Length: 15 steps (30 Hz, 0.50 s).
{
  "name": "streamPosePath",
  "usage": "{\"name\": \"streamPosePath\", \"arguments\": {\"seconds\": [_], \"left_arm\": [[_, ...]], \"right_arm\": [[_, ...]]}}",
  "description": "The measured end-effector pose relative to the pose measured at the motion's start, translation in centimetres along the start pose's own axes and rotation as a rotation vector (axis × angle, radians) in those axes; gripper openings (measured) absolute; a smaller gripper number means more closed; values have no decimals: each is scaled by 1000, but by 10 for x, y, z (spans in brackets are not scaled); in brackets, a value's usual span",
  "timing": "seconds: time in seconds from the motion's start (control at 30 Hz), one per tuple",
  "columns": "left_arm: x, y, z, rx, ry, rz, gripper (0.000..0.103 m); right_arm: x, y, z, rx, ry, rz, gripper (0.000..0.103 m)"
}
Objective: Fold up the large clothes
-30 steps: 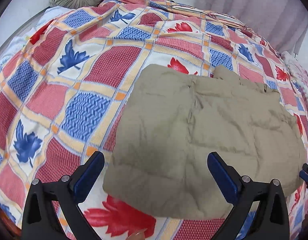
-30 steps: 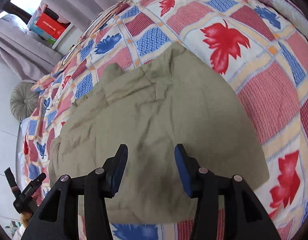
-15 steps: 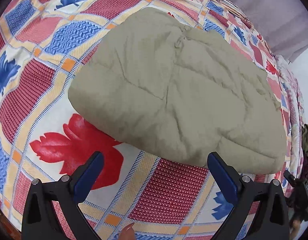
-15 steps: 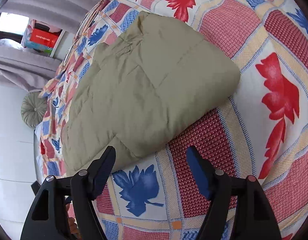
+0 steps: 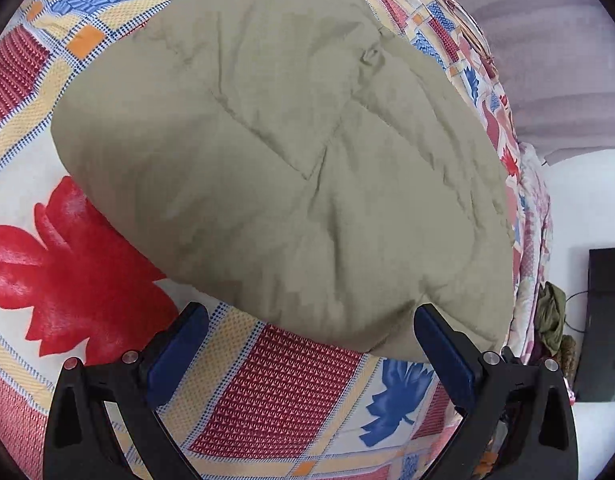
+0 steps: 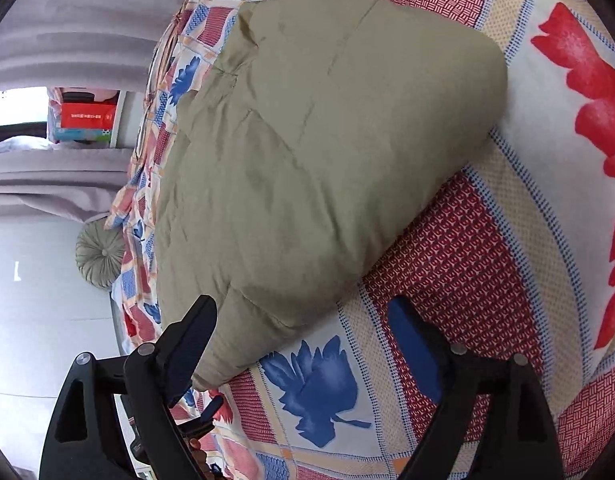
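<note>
Right wrist view: your right gripper (image 6: 303,340) gaping wide, jaws just been opening, gripping nothing, straddling near edge of khaki padded garment (image 6: 315,152). Your left gripper (image 5: 311,344) likewise wide, empty, at garment's near edge. Garment lying folded on patterned bedspread (image 5: 275,392); bare bedspread around it.

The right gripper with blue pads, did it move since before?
Yes. The right gripper slid back off the puffy khaki jacket toward its near edge, over the patchwork bedspread, jaws opening.

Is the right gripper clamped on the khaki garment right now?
No. In the right wrist view the right gripper stands open over the bedspread, with only the near edge of the khaki garment beside one finger, nothing pinched.
</note>
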<state>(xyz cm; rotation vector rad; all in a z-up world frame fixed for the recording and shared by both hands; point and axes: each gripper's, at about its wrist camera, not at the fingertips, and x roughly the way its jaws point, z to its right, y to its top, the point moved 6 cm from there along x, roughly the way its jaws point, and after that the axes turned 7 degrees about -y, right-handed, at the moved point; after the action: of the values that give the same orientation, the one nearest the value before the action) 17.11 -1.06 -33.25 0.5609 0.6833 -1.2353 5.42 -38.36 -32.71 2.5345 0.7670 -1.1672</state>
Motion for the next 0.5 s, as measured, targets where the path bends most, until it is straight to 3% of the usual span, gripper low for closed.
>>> {"name": "streamPosePath", "arguments": {"seconds": [0.03,0.1,0.43,0.5], "left_arm": [[2,4,-1,-12,-16,8,103],[5,15,0,-31,-46,28,103],[28,67,6,-48,-19,104,103],[26,69,9,-44,-18,121,80]], "right_arm": [[2,2,0,4,2,-1,90],[9,6,0,24,14,-6,103],[42,36,-12,192,210,-37,103],[51,37,-13,200,216,-54,103]]}}
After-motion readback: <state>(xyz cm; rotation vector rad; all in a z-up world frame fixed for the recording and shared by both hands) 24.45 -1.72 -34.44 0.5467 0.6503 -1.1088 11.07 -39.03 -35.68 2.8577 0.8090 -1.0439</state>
